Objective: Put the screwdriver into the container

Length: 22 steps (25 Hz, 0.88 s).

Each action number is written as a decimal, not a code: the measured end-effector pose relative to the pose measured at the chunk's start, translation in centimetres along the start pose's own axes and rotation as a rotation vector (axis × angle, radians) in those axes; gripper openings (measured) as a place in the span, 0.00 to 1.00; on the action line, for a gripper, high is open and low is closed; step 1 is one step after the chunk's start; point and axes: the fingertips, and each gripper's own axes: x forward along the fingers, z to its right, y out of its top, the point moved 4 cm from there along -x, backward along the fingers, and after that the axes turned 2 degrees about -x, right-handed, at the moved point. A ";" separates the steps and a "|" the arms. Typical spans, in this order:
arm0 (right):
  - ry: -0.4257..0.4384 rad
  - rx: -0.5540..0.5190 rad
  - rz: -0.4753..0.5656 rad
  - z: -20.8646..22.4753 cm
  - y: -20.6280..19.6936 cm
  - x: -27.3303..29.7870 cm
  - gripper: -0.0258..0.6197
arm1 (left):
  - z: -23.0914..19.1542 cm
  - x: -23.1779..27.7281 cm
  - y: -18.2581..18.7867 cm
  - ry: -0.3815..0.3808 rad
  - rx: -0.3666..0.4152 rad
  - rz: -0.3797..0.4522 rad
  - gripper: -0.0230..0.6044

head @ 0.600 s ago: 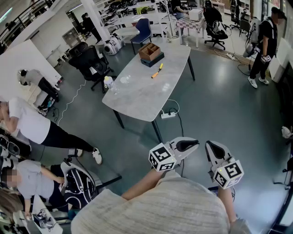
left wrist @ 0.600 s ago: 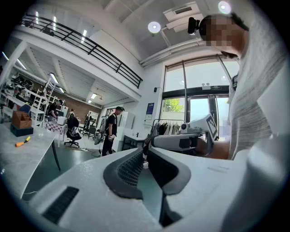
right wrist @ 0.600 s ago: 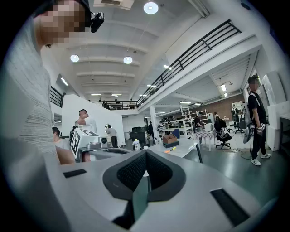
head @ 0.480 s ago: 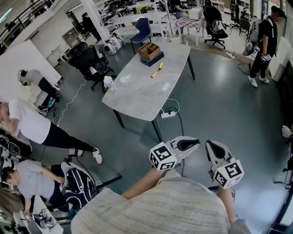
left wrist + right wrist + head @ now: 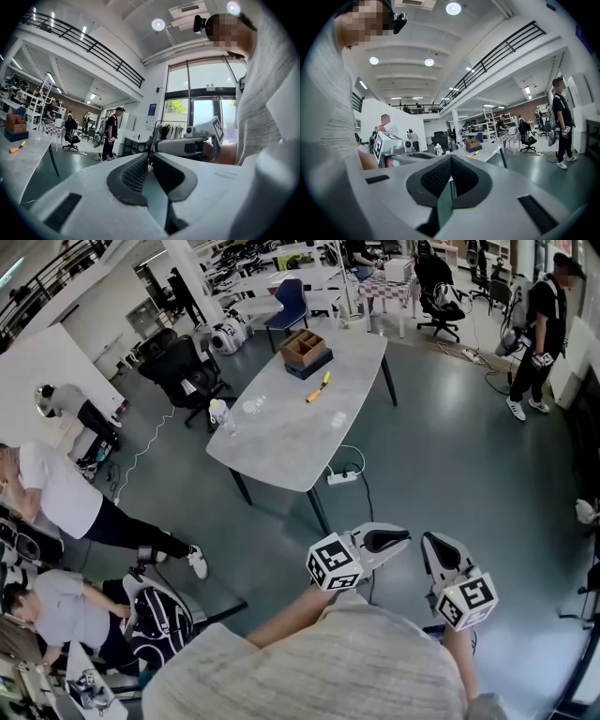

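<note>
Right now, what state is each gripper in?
Left gripper: shut, holding nothing.
Right gripper: shut, holding nothing.

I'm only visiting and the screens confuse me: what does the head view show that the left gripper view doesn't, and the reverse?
Only the head view: the whole tabletop from above, a power strip and a person on the floor. Only the left gripper view: tall windows, a clothes rack, ceiling lights. Both: the screwdriver lying on that tabletop apart from the box container, plus the left hand-held gripper and right hand-held gripper.
</note>
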 end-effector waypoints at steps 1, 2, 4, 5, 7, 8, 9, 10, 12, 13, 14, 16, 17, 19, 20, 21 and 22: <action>0.000 -0.001 0.000 0.1 0.0 0.1 0.06 | -0.2 0.1 0.0 -0.001 0.002 -0.001 0.11; 0.000 -0.001 0.000 0.2 -0.1 0.3 0.06 | -0.3 0.1 0.0 -0.001 0.002 0.000 0.11; -0.001 0.000 -0.004 0.4 -0.1 0.6 0.06 | -0.6 0.0 0.0 0.000 0.001 0.000 0.11; 0.000 0.002 -0.006 0.5 -0.1 0.7 0.06 | -0.8 0.0 0.1 0.001 -0.001 0.000 0.11; 0.010 0.010 0.000 0.5 0.1 0.8 0.06 | -0.9 -0.1 0.3 0.001 -0.002 0.002 0.11; 0.017 0.017 0.009 0.5 0.3 0.8 0.06 | -1.0 -0.2 0.4 0.002 -0.001 0.006 0.11; 0.024 0.023 0.021 0.5 0.4 0.9 0.06 | -1.1 -0.3 0.5 0.001 0.000 0.010 0.11; 0.028 0.026 0.032 0.5 0.6 1.1 0.06 | -1.4 -0.3 0.7 0.001 0.003 0.015 0.11; 0.031 0.019 0.036 0.7 0.7 1.8 0.06 | -2.1 -0.4 0.8 0.003 0.007 0.021 0.11; 0.032 0.013 0.033 0.9 0.7 2.2 0.06 | -2.5 -0.4 0.9 0.005 0.007 0.022 0.11; 0.033 0.010 0.029 1.0 0.7 2.6 0.06 | -2.9 -0.4 0.8 0.007 0.005 0.021 0.11; 0.033 0.003 0.021 1.3 0.6 3.4 0.06 | -3.7 -0.4 0.7 0.008 -0.004 0.020 0.11; 0.033 -0.002 0.013 1.5 0.5 3.9 0.06 | -4.2 -0.4 0.6 0.010 -0.009 0.020 0.11; 0.035 -0.011 -0.003 1.8 0.4 5.0 0.06 | -5.3 -0.5 0.5 0.015 -0.020 0.022 0.11; 0.036 -0.012 -0.008 2.1 0.4 5.7 0.06 | -6.0 -0.5 0.5 0.018 -0.024 0.024 0.11; 0.039 -0.011 -0.011 2.4 0.4 6.4 0.06 | -6.7 -0.5 0.6 0.020 -0.027 0.026 0.11; 0.042 -0.010 -0.014 2.6 0.5 7.1 0.06 | -7.5 -0.4 0.7 0.023 -0.030 0.028 0.11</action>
